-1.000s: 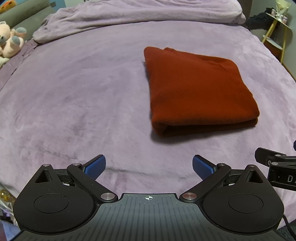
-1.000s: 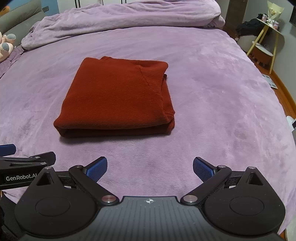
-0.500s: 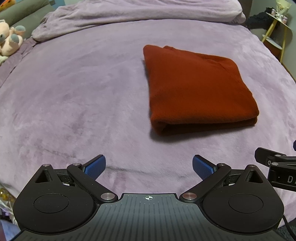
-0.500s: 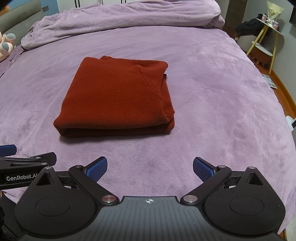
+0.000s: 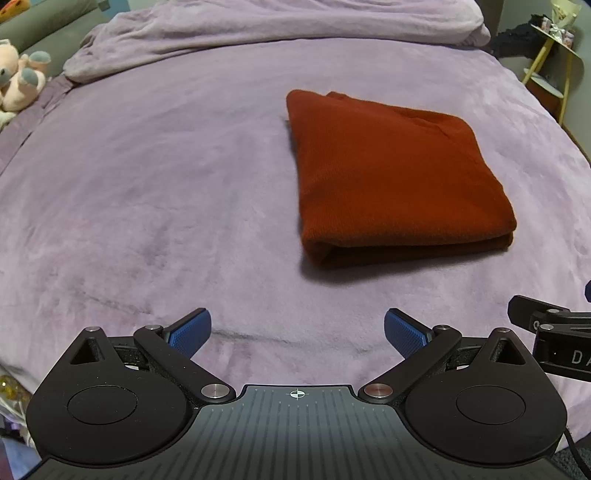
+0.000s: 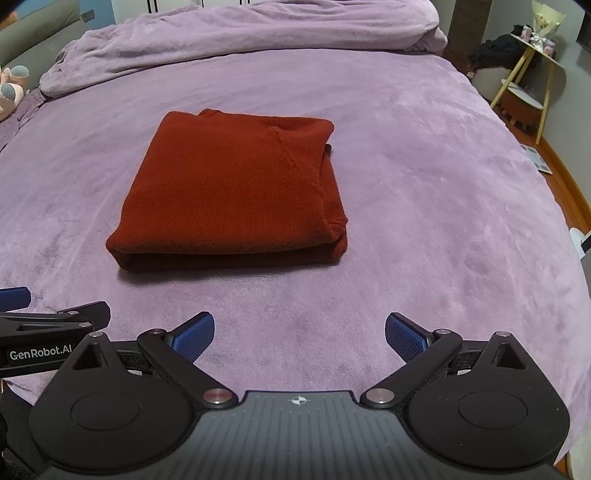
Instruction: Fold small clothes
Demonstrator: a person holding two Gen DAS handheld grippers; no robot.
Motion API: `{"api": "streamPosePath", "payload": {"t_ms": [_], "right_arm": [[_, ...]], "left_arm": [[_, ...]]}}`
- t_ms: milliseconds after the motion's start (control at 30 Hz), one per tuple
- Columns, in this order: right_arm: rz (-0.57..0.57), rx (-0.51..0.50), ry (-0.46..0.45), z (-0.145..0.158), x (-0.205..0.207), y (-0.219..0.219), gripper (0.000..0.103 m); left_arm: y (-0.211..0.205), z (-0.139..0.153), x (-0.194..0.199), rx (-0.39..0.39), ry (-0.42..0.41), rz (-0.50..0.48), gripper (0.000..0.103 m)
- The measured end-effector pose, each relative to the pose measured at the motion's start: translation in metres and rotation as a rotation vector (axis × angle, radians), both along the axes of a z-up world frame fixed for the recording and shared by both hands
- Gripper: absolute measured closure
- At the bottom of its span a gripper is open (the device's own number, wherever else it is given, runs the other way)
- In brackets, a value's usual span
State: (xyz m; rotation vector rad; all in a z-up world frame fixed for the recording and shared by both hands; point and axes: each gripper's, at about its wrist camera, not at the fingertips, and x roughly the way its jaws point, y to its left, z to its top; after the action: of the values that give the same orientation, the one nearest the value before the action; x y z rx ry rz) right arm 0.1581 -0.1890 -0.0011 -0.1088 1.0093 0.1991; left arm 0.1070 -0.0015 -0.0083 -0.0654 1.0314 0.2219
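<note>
A rust-red knit garment (image 5: 395, 177) lies folded into a neat rectangle on the purple bed cover (image 5: 155, 192); it also shows in the right wrist view (image 6: 236, 192). My left gripper (image 5: 297, 328) is open and empty, hovering near the bed's front edge, left of and short of the garment. My right gripper (image 6: 299, 332) is open and empty, just short of the garment's near folded edge. Each gripper shows at the edge of the other's view.
A bunched purple duvet (image 6: 240, 33) lies across the far end of the bed. A plush toy (image 5: 18, 79) sits at the far left. A yellow-legged side table (image 6: 532, 70) stands right of the bed, where the bed edge drops to the floor.
Almost nothing has changed; the left view has shifted very slightly. The garment and both grippers stay as they were.
</note>
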Motion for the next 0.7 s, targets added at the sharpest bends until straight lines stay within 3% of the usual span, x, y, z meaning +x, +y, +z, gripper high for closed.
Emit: {"api": "streamPosePath", "payload": {"t_ms": [700], "right_arm": [[0.002, -0.005, 0.000, 0.0022, -0.0012, 0.0026, 0.004]], "left_arm": [[-0.0018, 0.0031, -0.0004, -0.009, 0.002, -0.015, 0.001]]}}
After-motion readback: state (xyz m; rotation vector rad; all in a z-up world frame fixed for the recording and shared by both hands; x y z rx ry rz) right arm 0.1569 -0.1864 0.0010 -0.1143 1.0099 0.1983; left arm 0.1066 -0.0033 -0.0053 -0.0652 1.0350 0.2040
